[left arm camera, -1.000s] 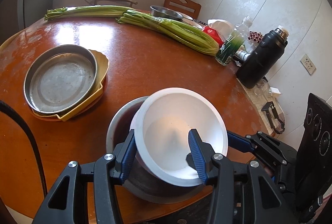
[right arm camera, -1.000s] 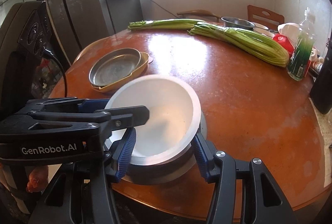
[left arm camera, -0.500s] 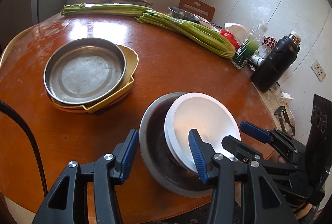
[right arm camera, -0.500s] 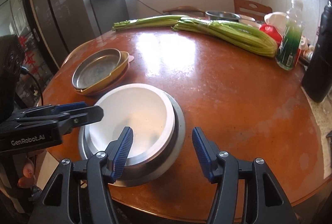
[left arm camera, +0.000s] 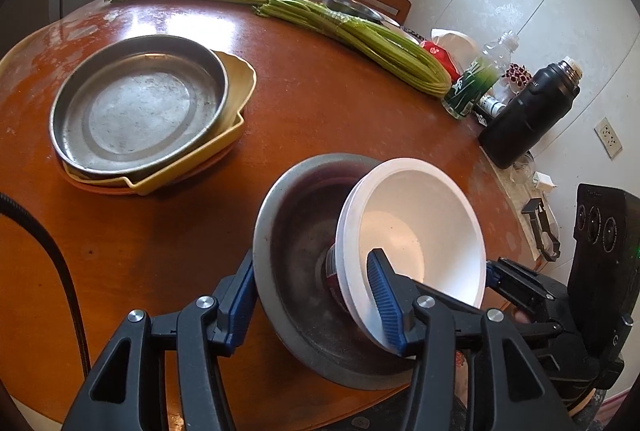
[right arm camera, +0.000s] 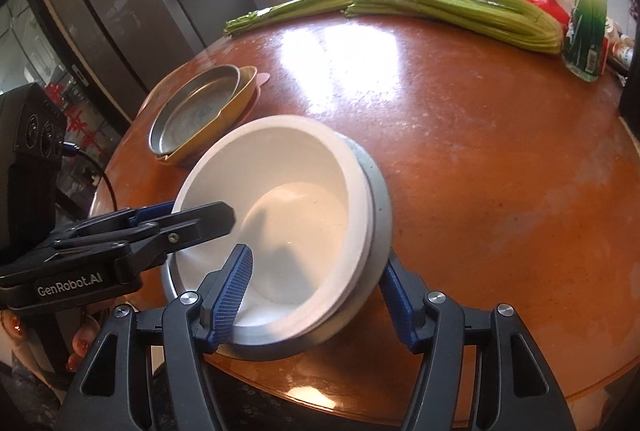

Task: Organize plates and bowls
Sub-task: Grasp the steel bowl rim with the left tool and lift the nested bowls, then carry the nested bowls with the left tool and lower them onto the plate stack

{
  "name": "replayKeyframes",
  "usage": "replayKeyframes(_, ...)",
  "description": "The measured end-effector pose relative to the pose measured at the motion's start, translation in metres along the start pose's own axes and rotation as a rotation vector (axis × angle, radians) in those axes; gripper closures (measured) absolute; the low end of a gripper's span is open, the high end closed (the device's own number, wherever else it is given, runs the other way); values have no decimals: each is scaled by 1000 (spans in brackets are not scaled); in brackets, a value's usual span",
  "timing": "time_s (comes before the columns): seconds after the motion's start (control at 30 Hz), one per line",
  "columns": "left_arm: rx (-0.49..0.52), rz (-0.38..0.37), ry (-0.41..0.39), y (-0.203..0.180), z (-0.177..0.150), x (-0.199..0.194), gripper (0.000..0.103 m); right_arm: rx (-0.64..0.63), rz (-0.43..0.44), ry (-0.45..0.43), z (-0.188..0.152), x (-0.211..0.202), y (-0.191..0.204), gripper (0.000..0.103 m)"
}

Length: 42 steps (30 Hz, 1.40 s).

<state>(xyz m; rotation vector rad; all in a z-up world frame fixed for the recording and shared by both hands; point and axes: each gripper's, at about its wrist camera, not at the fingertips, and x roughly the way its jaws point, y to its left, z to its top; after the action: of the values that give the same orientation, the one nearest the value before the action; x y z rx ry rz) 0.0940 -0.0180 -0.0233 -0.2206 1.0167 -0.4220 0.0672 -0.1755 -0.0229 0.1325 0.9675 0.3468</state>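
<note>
The left gripper (left arm camera: 312, 295) is straddling the near-left rims of the nested bowls, jaws opening, one blue pad outside the metal bowl (left arm camera: 296, 239) and the other inside the white bowl (left arm camera: 412, 239); whether the pads are pressing I cannot tell. The right gripper (right arm camera: 320, 295) is spanning the opposite side, jaws opening too, its left pad inside the white bowl (right arm camera: 280, 207) and its right pad outside the metal bowl (right arm camera: 380, 199), apparently letting go. The white bowl is sitting tilted inside the metal one near the front edge of the round wooden table (left arm camera: 340, 103). It is probably rigid, smooth and light, so likely to slide or rock; pinching across its rim seems the surest hold. The metal bowl looks stiffer and heavier.
</note>
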Motion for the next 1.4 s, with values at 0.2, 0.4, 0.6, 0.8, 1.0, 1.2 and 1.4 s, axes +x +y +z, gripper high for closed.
replayKeyframes(0.2, -1, 9, -8, -2, 6, 1, 50, 1, 12, -14, 6, -4, 3, 36)
replayKeyframes(0.4, 1, 12, -40, 1, 18, -15, 50, -19, 25, -47, 21, -14, 14, 36)
replayKeyframes(0.6, -24, 40, -85, 14, 31, -36, 50, -74, 47, -64, 49, -16, 39, 36)
replayKeyframes(0.8, -60, 42, -132, 38, 50, -57, 50, -121, 69, -74, 83, -7, 65, 36)
replayKeyframes(1.0, -81, 59, -159, 60, 69, -71, 50, -154, 73, -72, 108, 5, 86, 36)
replayKeyframes(1.2, -93, 70, -174, 76, 83, -81, 49, -177, 79, -67, 126, 16, 103, 36)
replayKeyframes(1.4, -116, 70, -182, 93, 90, -83, 49, -194, 82, -51, 137, 29, 114, 36)
